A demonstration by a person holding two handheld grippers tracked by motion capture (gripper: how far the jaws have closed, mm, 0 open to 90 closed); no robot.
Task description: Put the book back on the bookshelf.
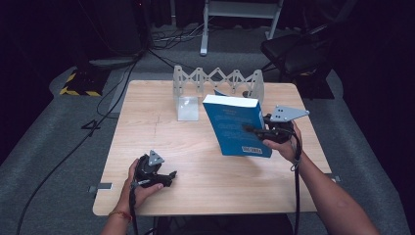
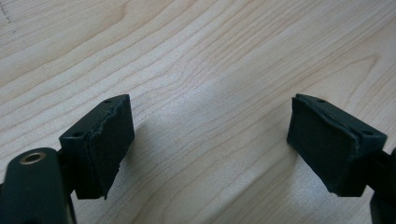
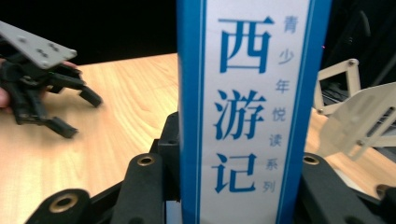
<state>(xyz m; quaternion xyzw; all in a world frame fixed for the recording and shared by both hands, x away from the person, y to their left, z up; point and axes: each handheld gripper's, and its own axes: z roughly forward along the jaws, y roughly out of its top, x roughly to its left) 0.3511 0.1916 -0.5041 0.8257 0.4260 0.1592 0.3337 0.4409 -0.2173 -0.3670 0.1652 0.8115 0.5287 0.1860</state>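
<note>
A blue book (image 1: 234,126) with a white spine label of blue characters (image 3: 247,107) hangs tilted above the right half of the wooden table (image 1: 195,161). My right gripper (image 1: 253,131) is shut on its spine edge, one black jaw on each cover (image 3: 233,186). My left gripper (image 1: 169,177) rests at the near left of the table, jaws open, with bare wood between its pads (image 2: 210,144). In the right gripper view that left gripper (image 3: 74,114) lies far off to the left.
A white accordion book rack (image 1: 218,81) stands along the table's far edge, with a pale end plate (image 1: 188,107) at its left; part of the rack (image 3: 355,116) sits right of the book. A dark chair (image 1: 293,49) stands beyond the table, and cables cross the floor.
</note>
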